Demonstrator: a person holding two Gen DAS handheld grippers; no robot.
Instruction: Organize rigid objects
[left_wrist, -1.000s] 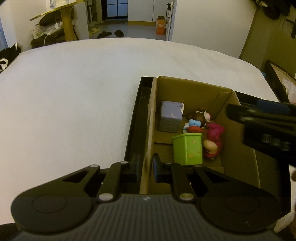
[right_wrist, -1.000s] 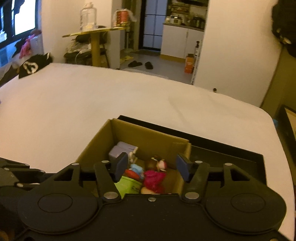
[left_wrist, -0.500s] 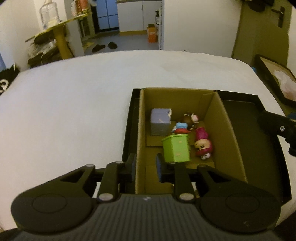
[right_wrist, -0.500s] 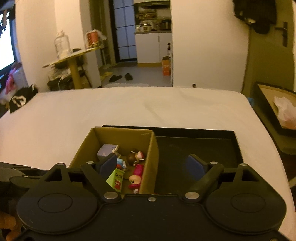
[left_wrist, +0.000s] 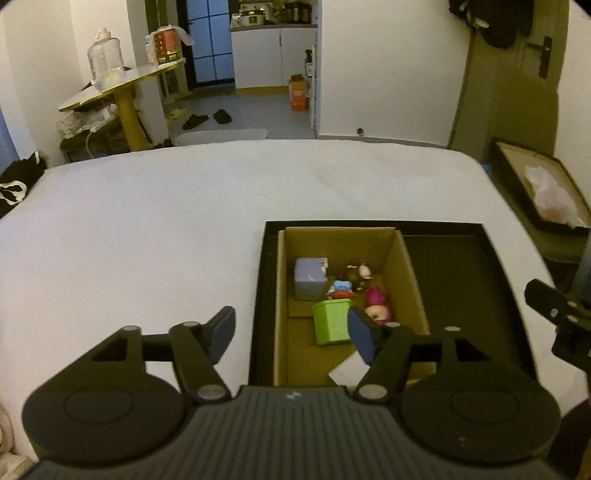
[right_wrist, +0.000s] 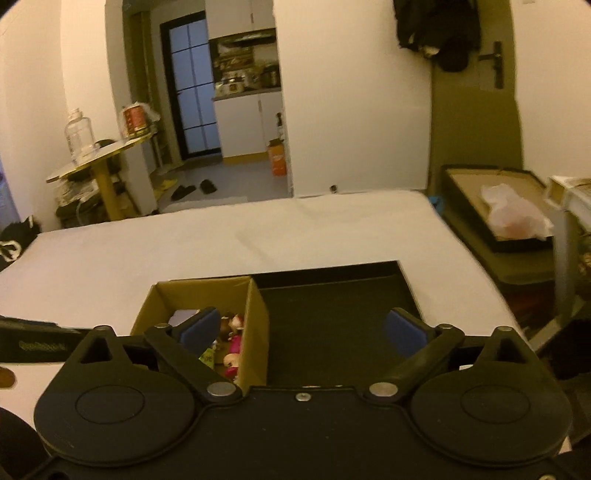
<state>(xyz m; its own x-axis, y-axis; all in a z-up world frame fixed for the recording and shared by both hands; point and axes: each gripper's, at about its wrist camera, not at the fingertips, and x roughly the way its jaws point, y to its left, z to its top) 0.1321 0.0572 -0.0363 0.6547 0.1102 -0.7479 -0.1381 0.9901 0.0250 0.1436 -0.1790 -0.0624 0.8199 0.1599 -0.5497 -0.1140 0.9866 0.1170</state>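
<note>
Above cardboard box (left_wrist: 402, 266) of toys: left gripper (left_wrist: 291, 332) wide, empty; right gripper (right_wrist: 303, 330) wide, empty.

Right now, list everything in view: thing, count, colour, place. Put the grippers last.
white surface: 1, white, under everything.
black tray: 1, black, on the surface at right.
cardboard box: 1, brown, in the tray's left part.
purple cube: 1, lilac, box's far left.
green cup: 1, green, nearer than the cube.
toy figures: several, pink, blue, brown, right of the cube and cup.
white card: 1, white, box's near end.
round side table: 1, yellow, far left, with a clear jar and a red canister on top.
slippers: 1 pair, dark, on the floor beyond.
left gripper: 1, black with blue pads, open.
right gripper: 1, black with blue pads, open.
</note>
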